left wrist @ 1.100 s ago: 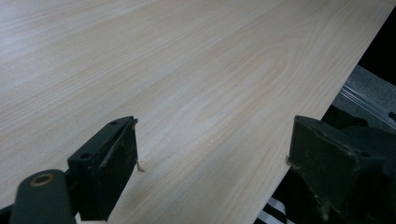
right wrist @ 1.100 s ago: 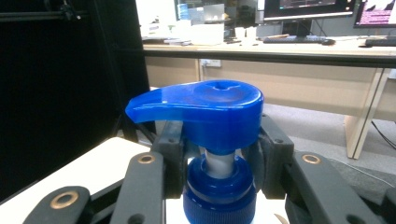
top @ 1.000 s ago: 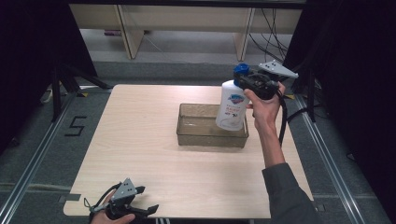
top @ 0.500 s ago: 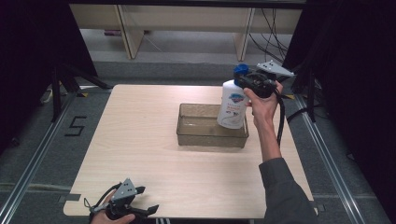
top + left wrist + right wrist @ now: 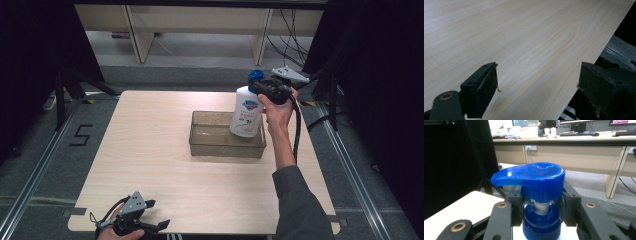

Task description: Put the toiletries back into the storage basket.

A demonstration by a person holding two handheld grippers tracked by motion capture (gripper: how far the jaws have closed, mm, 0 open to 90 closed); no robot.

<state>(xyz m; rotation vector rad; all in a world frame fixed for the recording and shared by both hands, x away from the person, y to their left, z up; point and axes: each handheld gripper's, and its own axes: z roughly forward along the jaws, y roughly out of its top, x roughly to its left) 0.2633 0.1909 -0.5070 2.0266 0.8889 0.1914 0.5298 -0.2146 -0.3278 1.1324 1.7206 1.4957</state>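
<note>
Left gripper (image 5: 150,226) sits low at the near edge of the wooden table (image 5: 150,150), held in the person's left hand (image 5: 117,232) — jaws spread wide, nothing between them. In the left gripper view the same gripper (image 5: 537,87) looks across bare wood grain (image 5: 524,37), with the table's edge running off at the right.

Farther out, right of centre, a clear brownish rectangular tray (image 5: 205,146) rests on the table. A white pump bottle (image 5: 246,114) with a blue-and-red label hangs over the tray's right end, tilted slightly; cannot tell whether its base touches the tray.

Right gripper (image 5: 261,86) is pinched on the bottle's neck just under the blue pump head (image 5: 255,75), held by the right hand (image 5: 277,111) — forearm and grey sleeve (image 5: 297,205) run up from the bottom right.

Right gripper view: gripper (image 5: 540,207) closed on the white stem, pump head (image 5: 534,178) above, blue collar (image 5: 541,226) below. Beyond: desks, monitors, keyboards, blurred.
</note>
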